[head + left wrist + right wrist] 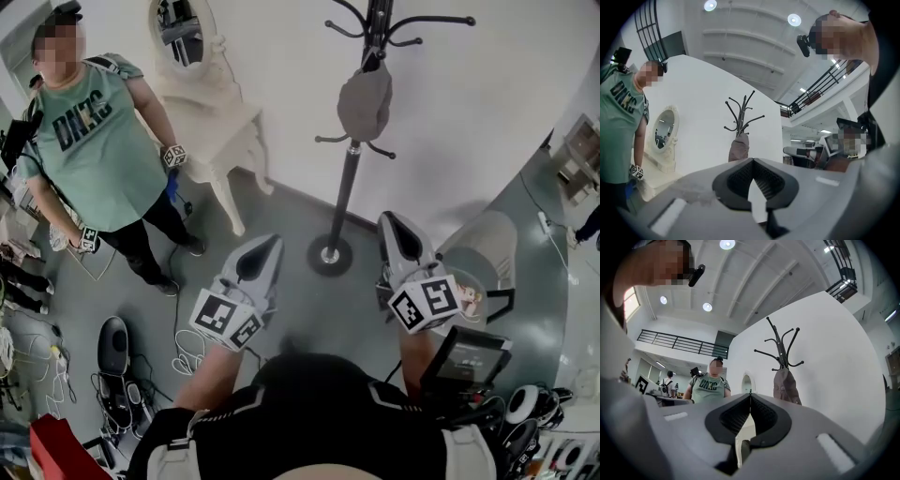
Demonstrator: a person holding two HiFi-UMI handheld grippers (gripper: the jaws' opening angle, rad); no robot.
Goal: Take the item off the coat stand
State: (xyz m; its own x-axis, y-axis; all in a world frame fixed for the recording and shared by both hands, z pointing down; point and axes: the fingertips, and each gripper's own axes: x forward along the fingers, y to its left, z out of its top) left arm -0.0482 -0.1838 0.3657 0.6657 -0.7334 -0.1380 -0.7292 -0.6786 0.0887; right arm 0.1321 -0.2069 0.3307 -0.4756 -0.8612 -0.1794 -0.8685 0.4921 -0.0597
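Around coat stand (345,197), open grey floor (286,230)

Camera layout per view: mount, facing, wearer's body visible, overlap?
Head view: head-mounted, steeply down at coat stand, grey cap, floor; shows left gripper, right gripper, forearms.
Left gripper view: on left gripper, up along its shut jaws toward the stand; wearer's head at right.
Right gripper view: likewise on right gripper, jaws shut; wearer's head upper left.
Shared: stand, cap, green-shirted bystander.

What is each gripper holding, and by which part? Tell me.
Nothing is held. The left gripper and right gripper are both shut and empty; the hat hangs untouched on the coat stand.
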